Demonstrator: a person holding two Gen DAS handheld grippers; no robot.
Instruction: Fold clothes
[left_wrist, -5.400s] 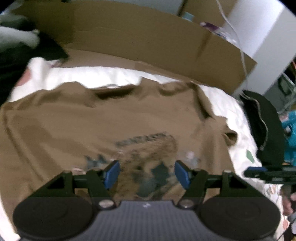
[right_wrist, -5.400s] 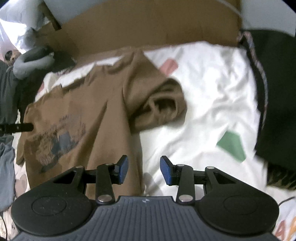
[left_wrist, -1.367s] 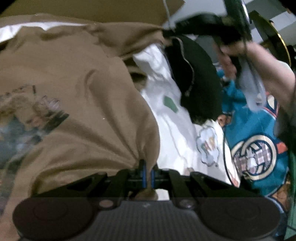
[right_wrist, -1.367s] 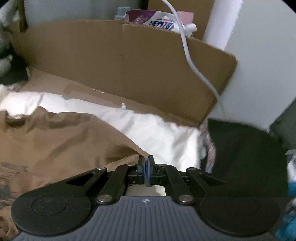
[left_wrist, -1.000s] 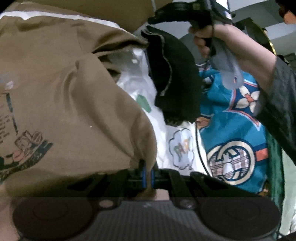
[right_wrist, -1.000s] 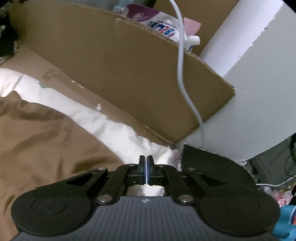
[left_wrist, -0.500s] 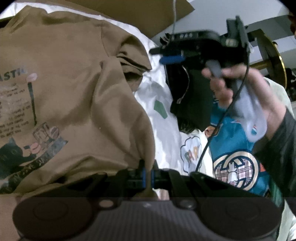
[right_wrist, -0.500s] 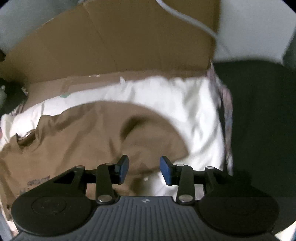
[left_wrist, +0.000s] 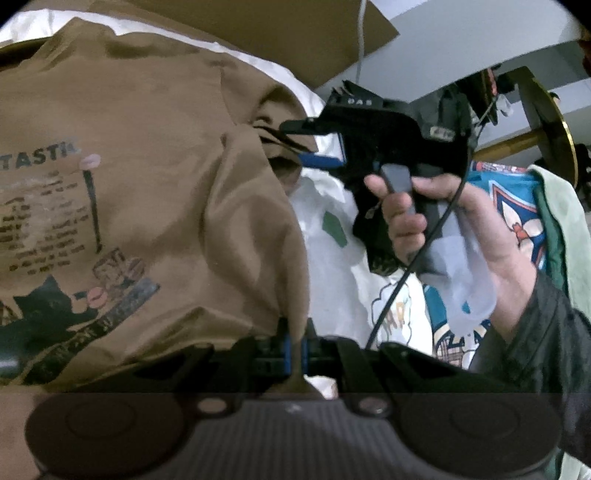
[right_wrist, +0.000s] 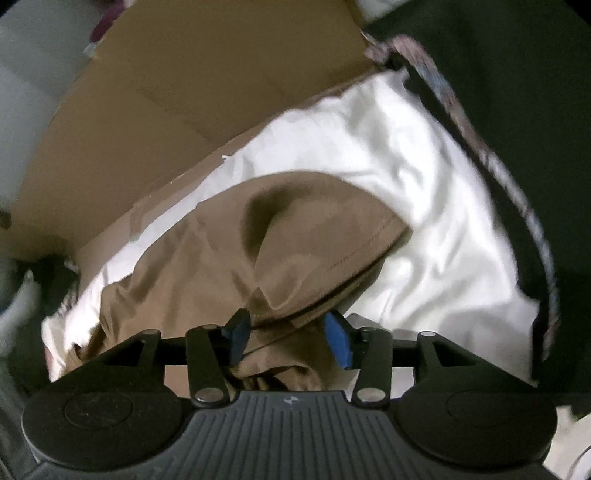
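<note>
Where the left wrist view looks down: left gripper (left_wrist: 294, 345) pinched tight on a fold of the brown shirt (left_wrist: 155, 206), blue pads pressed together with cloth between. Shirt spread over the white sheet (left_wrist: 332, 266), print side up, lettering and a dark cat figure at left. Cloth drawn up into a ridge running from the pinch toward the sleeve (left_wrist: 280, 122) at upper centre. Just beside that sleeve, right gripper (left_wrist: 323, 147), jaws apart, one blue pad showing, held in a hand (left_wrist: 454, 229) with a dark cuff. Thin black cable (left_wrist: 413, 266) hanging from it across the hand. Black garment (left_wrist: 373, 236) behind the hand; teal patterned fabric (left_wrist: 517, 206) and a pale green cloth (left_wrist: 569, 229) at right. Cardboard (left_wrist: 280, 33) along the top edge, a brass-coloured stand (left_wrist: 554, 125) at upper right.

Where the right wrist view looks forward: right gripper (right_wrist: 288, 334) spread wide, blue pads well apart. Hemmed sleeve edge (right_wrist: 314, 236) of the shirt lying between and just ahead of the fingers, stitching visible, cloth bunched below. Cannot tell whether the pads touch the cloth. Sheet (right_wrist: 424, 192) beyond and to the right. Black garment (right_wrist: 535, 110) with a patterned border along the right side. Cardboard (right_wrist: 177, 96) walling the far left. Frame somewhat blurred.
</note>
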